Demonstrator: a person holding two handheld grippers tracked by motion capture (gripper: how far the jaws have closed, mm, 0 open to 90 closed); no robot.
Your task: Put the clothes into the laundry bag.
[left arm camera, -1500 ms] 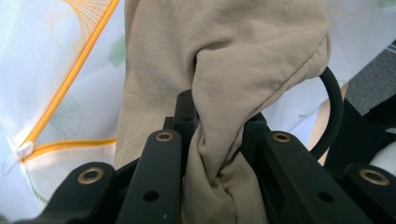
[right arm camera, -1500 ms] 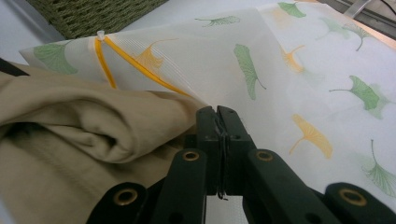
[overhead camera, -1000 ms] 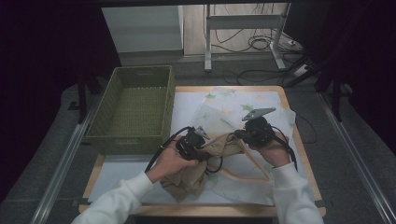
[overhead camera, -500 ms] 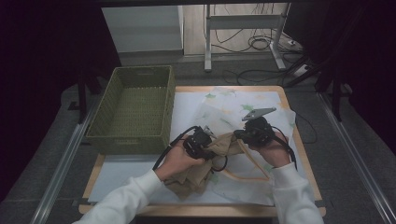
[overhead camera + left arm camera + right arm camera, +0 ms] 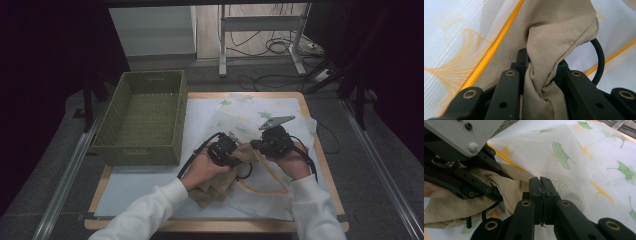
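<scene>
Both tongs meet at the middle of the table, each pinching cloth.

Left gripper (image 5: 541, 82) squeezes a thick bunch of the tan cloth (image 5: 554, 37) between its jaws, which stand a little apart because the bunch is fat. Right gripper (image 5: 540, 195) has its jaws pressed tight together, with what looks like a thin edge of the white leaf-print sheet (image 5: 584, 162) caught between them. The tan cloth lies to the left of the right gripper and trails back toward the person, so the left hand (image 5: 202, 170) is the nearer one. The high view shows the green basket (image 5: 142, 117) off to the left, well apart from the cloth. The left gripper view shows the tight pinch up close.
</scene>
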